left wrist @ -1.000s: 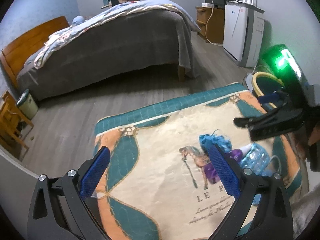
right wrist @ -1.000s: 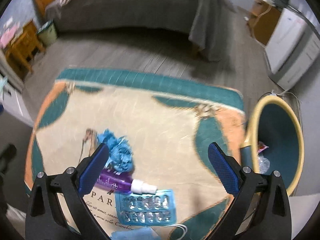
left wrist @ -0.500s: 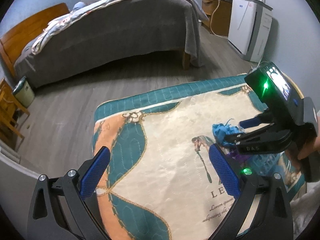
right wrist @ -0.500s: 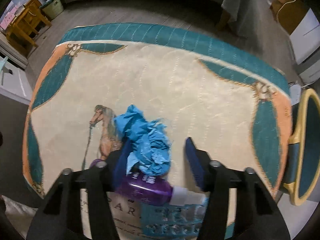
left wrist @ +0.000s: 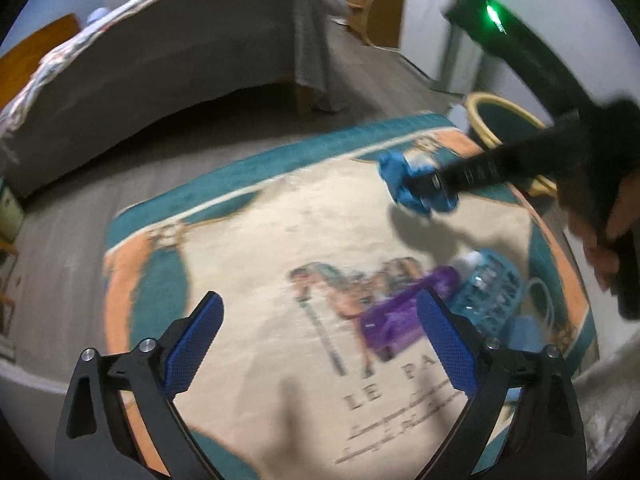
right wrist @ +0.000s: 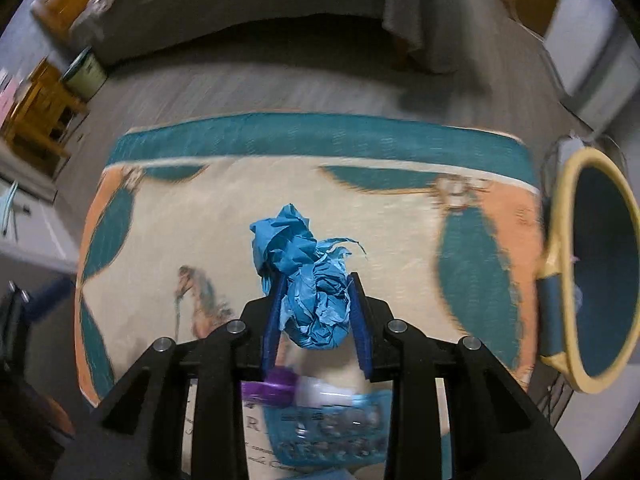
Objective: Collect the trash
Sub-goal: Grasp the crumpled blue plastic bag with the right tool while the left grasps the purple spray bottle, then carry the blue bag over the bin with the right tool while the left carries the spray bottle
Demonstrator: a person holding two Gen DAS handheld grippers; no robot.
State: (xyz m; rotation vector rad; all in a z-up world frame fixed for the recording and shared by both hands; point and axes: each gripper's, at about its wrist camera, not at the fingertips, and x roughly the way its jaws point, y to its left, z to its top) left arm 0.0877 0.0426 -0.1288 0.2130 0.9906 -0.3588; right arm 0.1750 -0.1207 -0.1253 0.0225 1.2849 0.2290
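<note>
left wrist: rug (left wrist: 256, 264) reads "le pa" (blurred)

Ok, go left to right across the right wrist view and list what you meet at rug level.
Horse picture on the rug → crumpled blue paper, clamped in the right gripper whose jaws have just been closing → teal oval on the rug → yellow-rimmed bin.

Patterned rug (right wrist: 256, 196) on grey wood floor (right wrist: 280, 84), purple bottle (left wrist: 394, 318) and blue blister pack (left wrist: 490, 290) lying on its near right part, yellow-rimmed bin (right wrist: 560, 248) just beside rug's right edge
</note>
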